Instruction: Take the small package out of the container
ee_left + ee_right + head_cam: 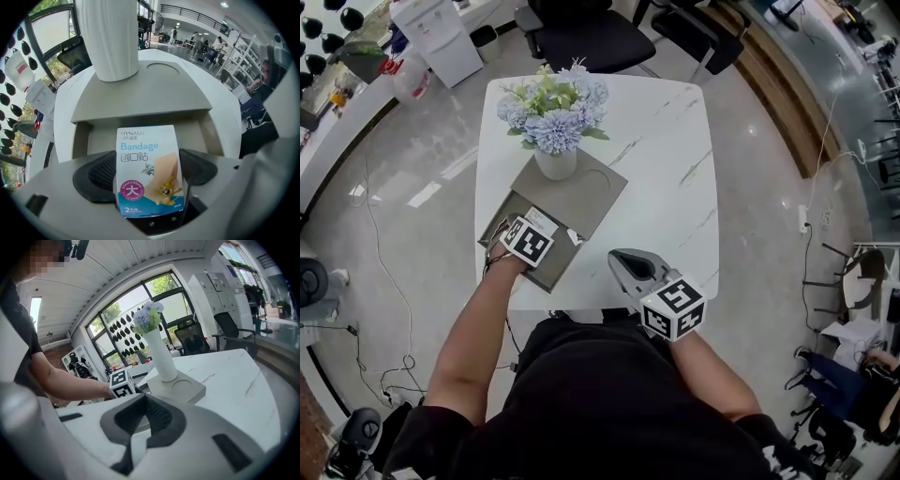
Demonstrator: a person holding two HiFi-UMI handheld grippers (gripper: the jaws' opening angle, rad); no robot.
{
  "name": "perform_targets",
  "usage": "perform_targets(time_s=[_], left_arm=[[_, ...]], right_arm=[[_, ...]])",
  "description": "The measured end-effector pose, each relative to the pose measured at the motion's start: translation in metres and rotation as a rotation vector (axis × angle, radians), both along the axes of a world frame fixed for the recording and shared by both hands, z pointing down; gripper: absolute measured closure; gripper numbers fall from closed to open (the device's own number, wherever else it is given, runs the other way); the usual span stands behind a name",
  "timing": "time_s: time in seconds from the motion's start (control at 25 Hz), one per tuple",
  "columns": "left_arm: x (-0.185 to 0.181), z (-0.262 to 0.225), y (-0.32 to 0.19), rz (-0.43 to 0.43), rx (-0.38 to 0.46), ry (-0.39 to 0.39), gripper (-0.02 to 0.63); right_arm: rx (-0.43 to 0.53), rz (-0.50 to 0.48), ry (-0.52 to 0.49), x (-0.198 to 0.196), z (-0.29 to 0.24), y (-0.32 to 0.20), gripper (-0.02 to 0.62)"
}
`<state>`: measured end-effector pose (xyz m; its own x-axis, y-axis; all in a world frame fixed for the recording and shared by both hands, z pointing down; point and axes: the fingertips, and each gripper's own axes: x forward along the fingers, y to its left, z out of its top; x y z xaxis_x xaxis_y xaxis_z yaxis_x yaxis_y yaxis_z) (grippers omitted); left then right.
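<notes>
A small white and blue bandage package (149,154) stands between the dark pads (99,174) of my left gripper (151,169). The jaws stand wide, and I see no pad pressing on the package. It sits in the open drawer (96,136) of a grey-brown container (592,195), at the table's front left. In the head view my left gripper (542,228) reaches into that drawer (546,274), where a white bit of the package (541,219) shows. My right gripper (630,266) hovers over the table's front edge, shut and empty; its pads (157,420) meet.
A white vase (555,164) of pale blue flowers (553,111) stands on the container's top, just beyond the drawer (110,42). The white marble table (670,178) spreads to the right. Black office chairs (591,37) stand behind it, and cables lie on the floor at the left.
</notes>
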<state>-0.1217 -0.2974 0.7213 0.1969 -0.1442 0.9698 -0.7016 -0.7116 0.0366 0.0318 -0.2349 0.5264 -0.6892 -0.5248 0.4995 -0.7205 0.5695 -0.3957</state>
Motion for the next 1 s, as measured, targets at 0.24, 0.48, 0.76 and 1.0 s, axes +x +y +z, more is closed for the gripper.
perform_targets(time_s=[0.24,0.48,0.76,1.0], left_arm=[[0.004,-0.019,0.005,0.007,0.033,0.023,0.187],[0.010,-0.075,0.006,-0.002,0.148,0.098,0.187],[0.013,-0.161,0.011,-0.070,0.330,0.284,0.187],[0.011,-0.227,0.024,-0.147,0.469,0.466,0.187]], right_arm=[[0.034,0.010,0.002,0.001,-0.008,0.003,0.595],[0.083,-0.005,-0.006,-0.008,-0.024,0.004,0.595],[0.175,-0.021,-0.041,-0.015,-0.054,-0.002,0.595],[0.256,-0.020,-0.060,-0.014,-0.085,-0.007,0.597]])
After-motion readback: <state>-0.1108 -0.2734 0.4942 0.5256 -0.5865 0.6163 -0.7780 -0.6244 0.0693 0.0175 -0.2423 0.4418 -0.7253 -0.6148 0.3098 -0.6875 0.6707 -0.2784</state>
